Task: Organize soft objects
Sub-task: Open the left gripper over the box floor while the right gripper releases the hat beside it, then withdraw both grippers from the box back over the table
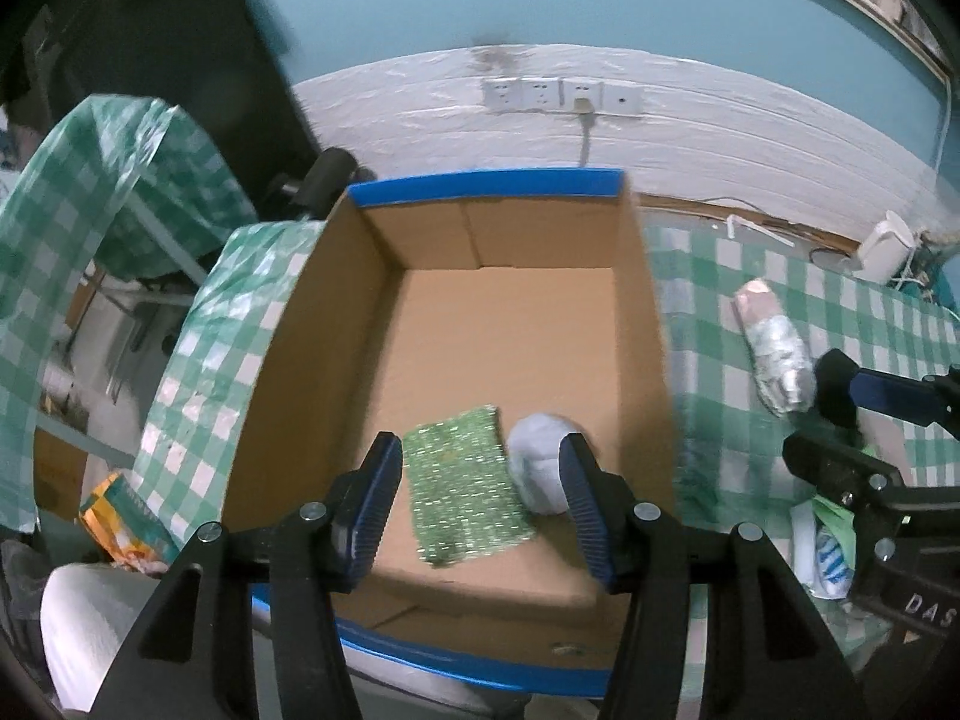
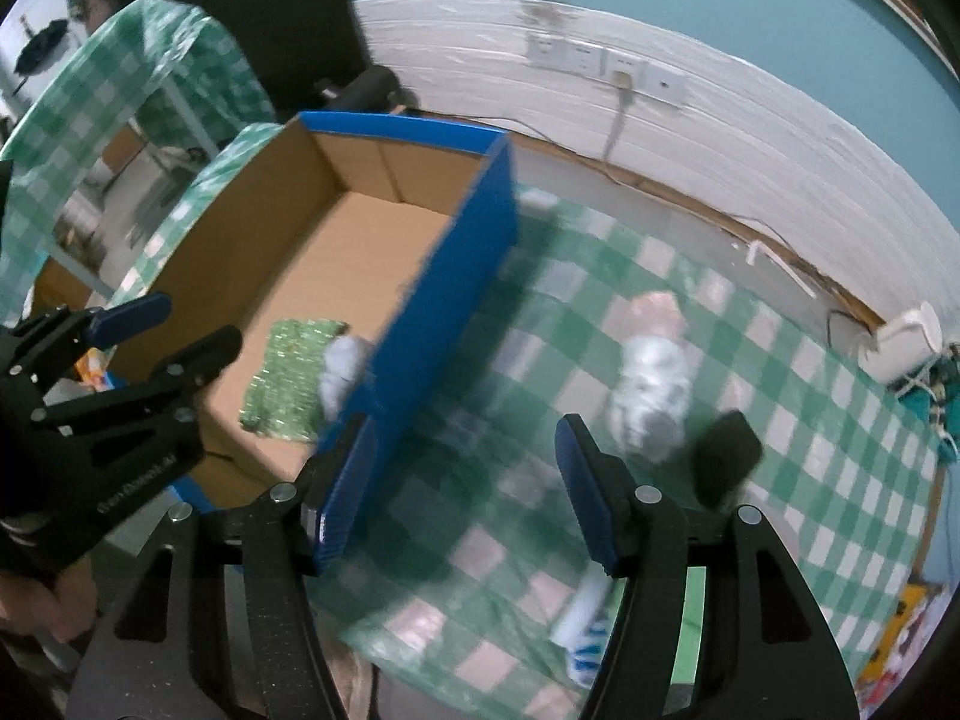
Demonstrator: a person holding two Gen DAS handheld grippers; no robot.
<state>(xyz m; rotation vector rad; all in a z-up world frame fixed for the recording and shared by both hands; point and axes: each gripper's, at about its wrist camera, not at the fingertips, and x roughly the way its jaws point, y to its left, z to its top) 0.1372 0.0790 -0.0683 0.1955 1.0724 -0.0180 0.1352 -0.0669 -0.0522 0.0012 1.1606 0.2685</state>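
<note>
Left wrist view: the left gripper [image 1: 480, 504] hangs over the cardboard box [image 1: 645, 324], jaws apart and empty; a green sparkly cloth [image 1: 462, 480] and pale blue bundle [image 1: 537, 468] lie inside. Right wrist view: the right gripper [image 2: 465, 480], released and empty, is the nearer to a silvery-white soft roll [image 2: 654, 384] on the checked tablecloth [image 2: 810, 450], ahead and slightly right, long axis running away from the fingers.

An open cardboard box [image 1: 480, 252] with blue outer walls stands on the checked counter [image 1: 750, 276]. On its floor a glittery green cloth [image 1: 465, 477] lies flat, a pale blue-grey soft bundle [image 1: 540, 468] touching its 3 o'clock edge. A silvery-pink rolled soft item [image 1: 774, 354] lies outside, at the box's 3 o'clock
</note>
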